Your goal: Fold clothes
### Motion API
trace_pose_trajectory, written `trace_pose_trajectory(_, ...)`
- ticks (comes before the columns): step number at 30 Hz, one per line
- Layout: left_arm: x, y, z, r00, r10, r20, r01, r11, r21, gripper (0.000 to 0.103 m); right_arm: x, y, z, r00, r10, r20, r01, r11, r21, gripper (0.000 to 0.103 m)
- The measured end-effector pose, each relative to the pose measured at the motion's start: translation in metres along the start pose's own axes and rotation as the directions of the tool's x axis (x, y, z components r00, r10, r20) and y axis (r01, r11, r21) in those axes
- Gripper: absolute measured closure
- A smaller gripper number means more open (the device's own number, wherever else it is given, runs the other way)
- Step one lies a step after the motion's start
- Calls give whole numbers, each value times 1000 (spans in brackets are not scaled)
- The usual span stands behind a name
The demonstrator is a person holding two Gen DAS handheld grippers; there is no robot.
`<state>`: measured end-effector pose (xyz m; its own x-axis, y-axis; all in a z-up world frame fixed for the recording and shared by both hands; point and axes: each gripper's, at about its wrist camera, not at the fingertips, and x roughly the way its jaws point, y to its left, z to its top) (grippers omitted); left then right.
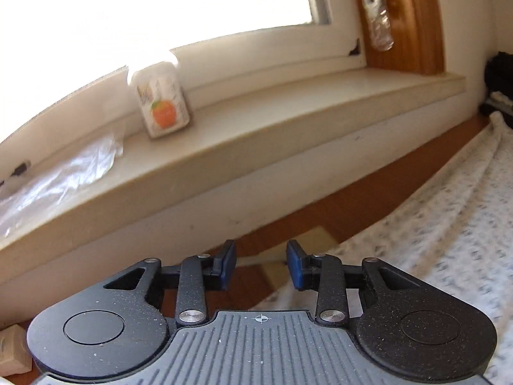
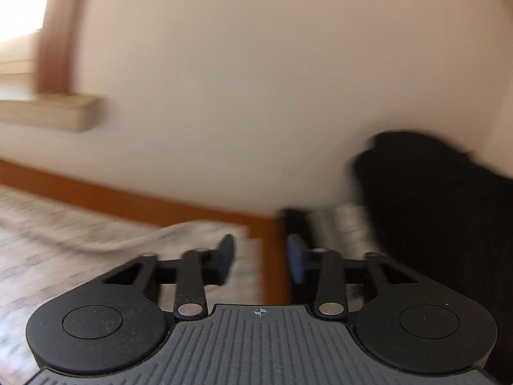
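A pale speckled garment (image 1: 433, 231) lies spread over a brown wooden table (image 1: 320, 211), filling the right of the left wrist view. My left gripper (image 1: 261, 264) hovers at the cloth's near left edge, jaws apart, nothing between the blue pads. In the blurred right wrist view the same garment (image 2: 80, 240) covers the left and runs under my right gripper (image 2: 261, 261), which is open and empty too. A dark heap of clothes (image 2: 433, 208) with a pale piece (image 2: 346, 224) tucked in it sits at the right, past the table edge (image 2: 160, 205).
A cream window sill (image 1: 256, 122) runs behind the table with a small carton showing an orange fruit (image 1: 163, 102) and a clear plastic bag (image 1: 64, 173). A wooden frame (image 1: 413, 32) and a plain wall (image 2: 256, 96) close the back. A small wooden block (image 1: 12, 349) sits low left.
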<state>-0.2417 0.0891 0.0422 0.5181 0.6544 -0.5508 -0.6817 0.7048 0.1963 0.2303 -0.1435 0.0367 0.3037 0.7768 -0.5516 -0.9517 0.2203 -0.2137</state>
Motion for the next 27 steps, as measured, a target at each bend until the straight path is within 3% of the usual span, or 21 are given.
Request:
trace_pose_trajectory(3,-12,-16,4,998,-66,9,65,998,25,54,-1,18,-10,997,74,-31,-75,997,-30,72)
trace_pose_trajectory(9,-19,-60,14,987,-163,-7,162,976,146,40,2,34,-39,986,160,-47,-157,986,57,69)
trace_pose_trajectory(14,0,-93,28,976,-214,-44,218,951,219,41,6,27,-55,981,192,-3,-190,972,136,63)
trace_pose_trajectory(17,14,-116,44,956,-288,-58,293,929,226,41,3,25,-57,980,199,10,-198,969,147,63)
trace_pose_trajectory(21,46,-150,64,937,-332,-111,350,905,242,41,3,24,-56,980,200,10,-199,969,147,62)
trace_pose_trajectory(23,61,-158,68,956,-257,-145,286,926,246,44,2,23,-57,980,199,10,-198,969,147,63)
trace_pose_trajectory(25,72,-160,72,975,-165,-150,197,950,241,65,2,23,-56,980,199,10,-198,969,146,62)
trace_pose_trajectory(27,74,-150,75,994,-38,-105,60,976,210,80,2,23,-56,980,198,10,-198,969,146,62)
